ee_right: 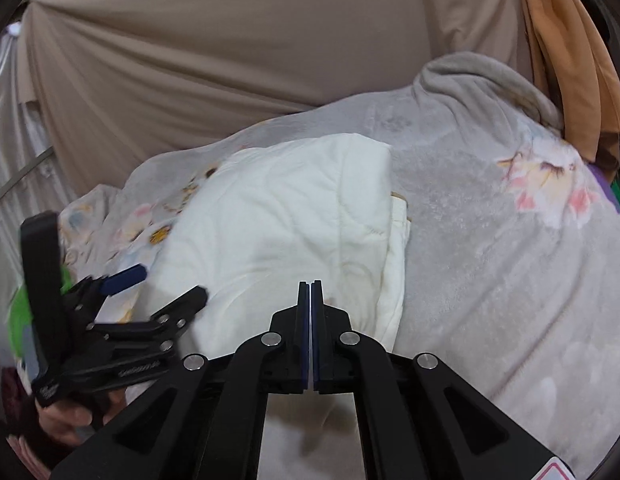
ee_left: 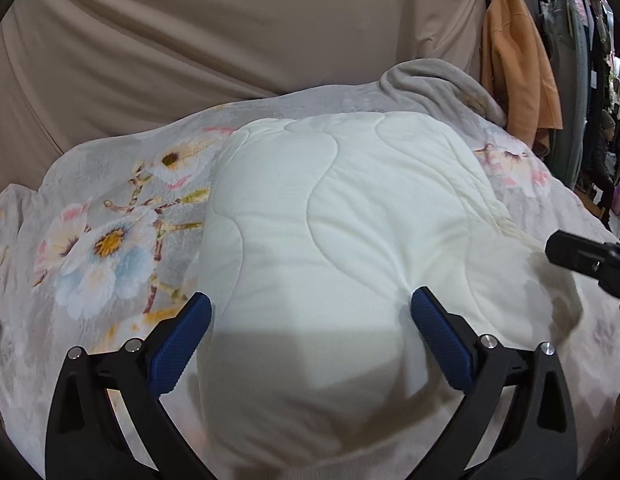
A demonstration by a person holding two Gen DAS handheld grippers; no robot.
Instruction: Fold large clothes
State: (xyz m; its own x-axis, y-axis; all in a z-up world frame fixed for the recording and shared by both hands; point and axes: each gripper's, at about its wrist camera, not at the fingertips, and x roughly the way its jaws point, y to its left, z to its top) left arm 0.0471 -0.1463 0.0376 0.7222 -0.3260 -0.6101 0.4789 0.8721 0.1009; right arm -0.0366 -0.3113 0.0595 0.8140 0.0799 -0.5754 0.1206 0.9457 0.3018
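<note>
You have a grey fleece blanket with a floral print as the working surface; it covers whatever bears it, so the support itself cannot be identified. Directly on it lies a folded cream quilted garment, near the middle, its layered edges visible on one side in the right wrist view. The blanket's far corner is bunched up in a fold.

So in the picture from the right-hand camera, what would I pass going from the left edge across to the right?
The other pair of tongs, standing open, held in a hand → the folded white quilted garment → the grey floral blanket → an orange garment hanging at the far right.
</note>
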